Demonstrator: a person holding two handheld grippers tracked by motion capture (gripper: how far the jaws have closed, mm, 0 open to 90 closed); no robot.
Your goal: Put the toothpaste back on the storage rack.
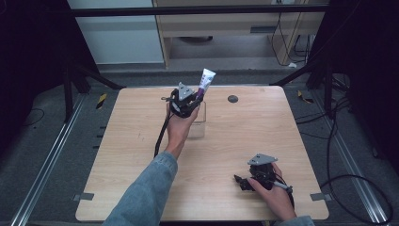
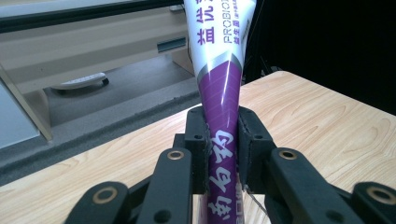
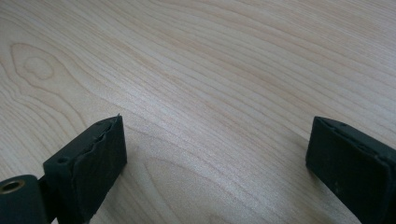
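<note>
1. Left tool [image 1: 187, 100]: jaws clamped on the purple lower part of a toothpaste tube [image 1: 204, 84]. In the left gripper view the tube [image 2: 221, 93] sits squarely between the two black pads, both touching it.
2. Tube is roughly upright, leaning a little to the right in the high view. White upper section with purple print sticks up well above the jaws; purple section with white characters runs down through the grip.
3. Left tool is held up off the worktop [image 1: 244, 141] by the left hand [image 1: 178, 126], denim sleeve [image 1: 146, 188] coming in from the bottom edge. Its black cable hangs down along the forearm.
4. Directly behind and below the left tool stands a clear container [image 1: 200, 123] on the worktop, far-centre area. Tube's lower end is above it or just in it; cannot tell which.
5. Right tool [image 1: 241, 180]: jaws spread wide, gripping nothing. In the right gripper view the two pads stand far apart with bare wood grain [image 3: 210, 93] between them.
6. Right tool is low at the near right corner of the worktop, in the right hand [image 1: 275, 195], pointing left. Well apart from the tube and container.
7. Small dark round disc [image 1: 232, 99] near the worktop's far edge, right of the container.
</note>
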